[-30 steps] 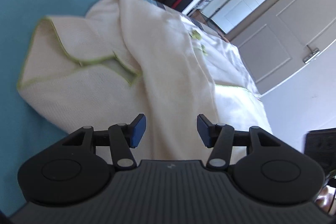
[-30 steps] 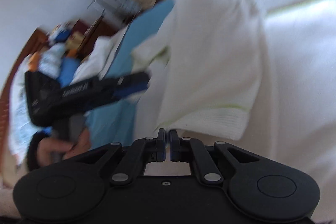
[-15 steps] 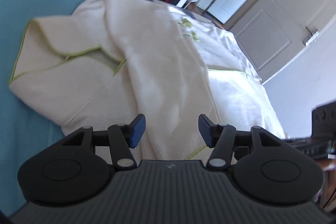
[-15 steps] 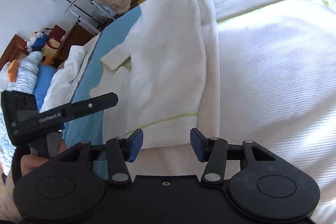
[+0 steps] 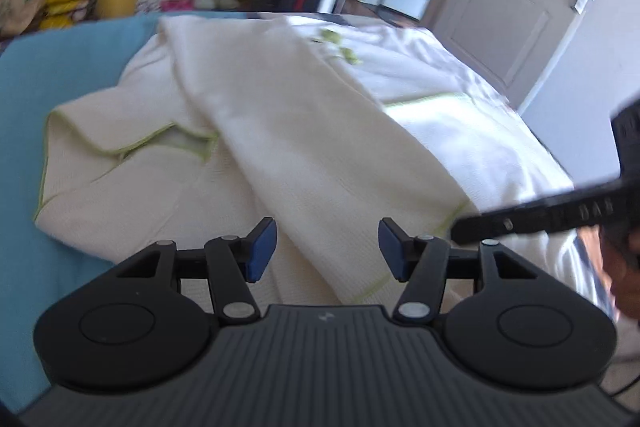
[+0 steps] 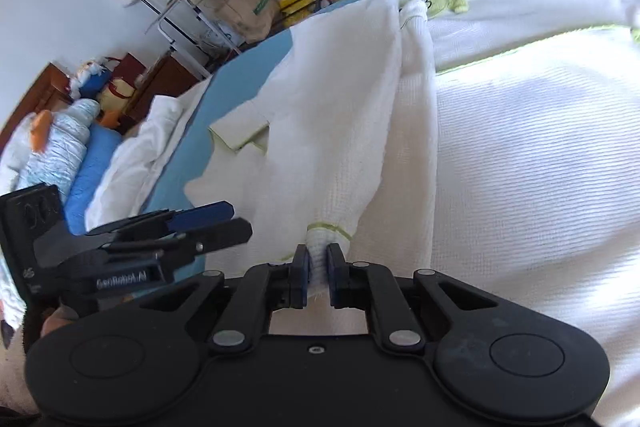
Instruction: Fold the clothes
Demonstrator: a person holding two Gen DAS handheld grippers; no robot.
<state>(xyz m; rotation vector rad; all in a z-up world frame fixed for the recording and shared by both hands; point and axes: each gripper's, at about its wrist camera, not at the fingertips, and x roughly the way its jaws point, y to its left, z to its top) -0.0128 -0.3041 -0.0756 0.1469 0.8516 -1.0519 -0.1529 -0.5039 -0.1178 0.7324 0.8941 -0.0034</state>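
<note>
Cream garment (image 6: pixel 340 131) on blue sheet (image 5: pixel 44 75); R gripper (image 6: pixel 318 269) pinching green-trimmed hem, L gripper (image 5: pixel 327 253) spread, empty.

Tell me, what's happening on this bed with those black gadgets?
A person is folding a cream waffle-knit garment with green trim spread on a bed with a blue sheet. The right hand-held gripper is pinching the garment's green-edged hem. The left hand-held gripper is open over the cloth, holding nothing. A sleeve is already folded across the body.
</note>
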